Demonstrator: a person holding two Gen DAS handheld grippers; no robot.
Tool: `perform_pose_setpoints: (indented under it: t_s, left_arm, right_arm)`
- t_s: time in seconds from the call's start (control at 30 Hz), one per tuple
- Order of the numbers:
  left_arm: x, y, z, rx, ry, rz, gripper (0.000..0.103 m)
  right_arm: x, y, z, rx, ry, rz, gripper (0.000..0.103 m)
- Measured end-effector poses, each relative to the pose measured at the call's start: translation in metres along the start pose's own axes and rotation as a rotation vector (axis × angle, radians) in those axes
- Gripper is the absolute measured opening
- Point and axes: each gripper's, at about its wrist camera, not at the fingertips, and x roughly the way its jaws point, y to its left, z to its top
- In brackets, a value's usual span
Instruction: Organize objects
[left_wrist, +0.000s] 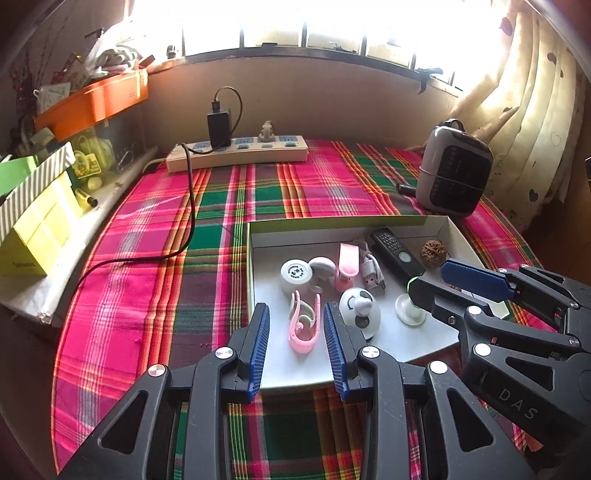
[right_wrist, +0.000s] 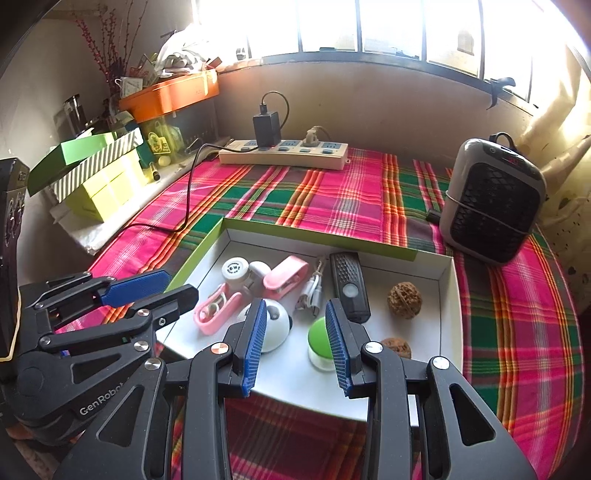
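Both your grippers hang open-fingered over the white box (right_wrist: 448, 291) on the plaid tabletop (right_wrist: 332, 199), left gripper (left_wrist: 297, 343) straddling the pink clip (left_wrist: 303, 328) at the box's 7 o'clock corner, right gripper (right_wrist: 295, 347) beside the green-capped piece (right_wrist: 320, 341); lifting either likely calls for lowering, then closing.

Left gripper (left_wrist: 297, 347): matte black plastic linkage arms with triangular cut-outs; round silver screws at the pivots; two ribbed blue pads (left_wrist: 259, 350) lining the fingers. White "GenRobot" lettering on the body, partly cut off, in the right wrist view.

Right gripper (right_wrist: 296, 345): same black frame, silver pivot screws, one copper-toned; ribbed blue pads (right_wrist: 255, 347). Pale "DAS" marking on the housing in the left wrist view.
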Motion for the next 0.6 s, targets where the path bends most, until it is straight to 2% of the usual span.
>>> perform_pose_setpoints:
  t_s: [0.13, 0.33, 0.6]
  left_arm:
    - [-0.01, -0.003, -0.009, 0.012, -0.016, 0.038, 0.029]
    - [-0.019, -0.009, -0.023, 0.011, -0.011, 0.02, 0.029]
    - [-0.026, -0.012, -0.045, 0.0, -0.003, 0.036, 0.029]
  right_arm:
    - [-0.009, 0.002, -0.008, 0.004, -0.01, -0.005, 0.035]
    - [-0.02, 0.002, -0.021, 0.027, -0.013, -0.009, 0.04]
    - [-0.032, 0.004, -0.037, 0.035, -0.022, -0.03, 0.042]
